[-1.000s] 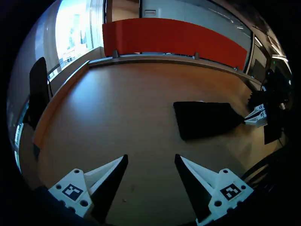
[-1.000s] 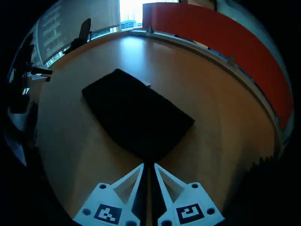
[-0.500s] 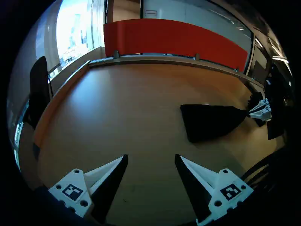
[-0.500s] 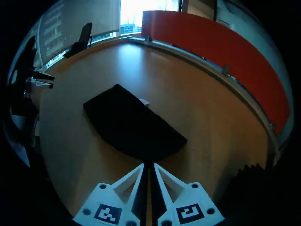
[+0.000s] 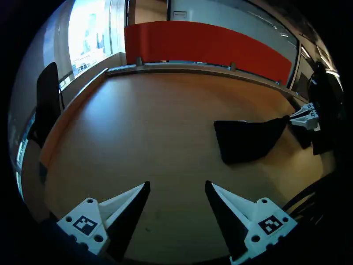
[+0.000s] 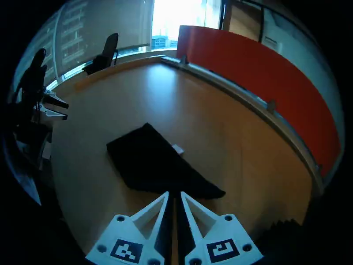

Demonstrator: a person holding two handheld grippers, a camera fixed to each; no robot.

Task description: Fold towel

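— Where's the towel?

— The black towel lies on the wooden table, partly folded. In your left gripper view it sits to the right, with one corner pulled up off the table into your right gripper.

— So the right one has it?

— Yes. Your right gripper has its jaws pressed almost together, and the towel's near corner runs in between them. A small white tag shows at the towel's far edge.

— And my left?

— Your left gripper hangs over bare table, well apart from the towel, jaws spread wide with nothing between them.

— What's around?

— A red partition runs along the table's far edge, and an office chair stands at the left by the window.
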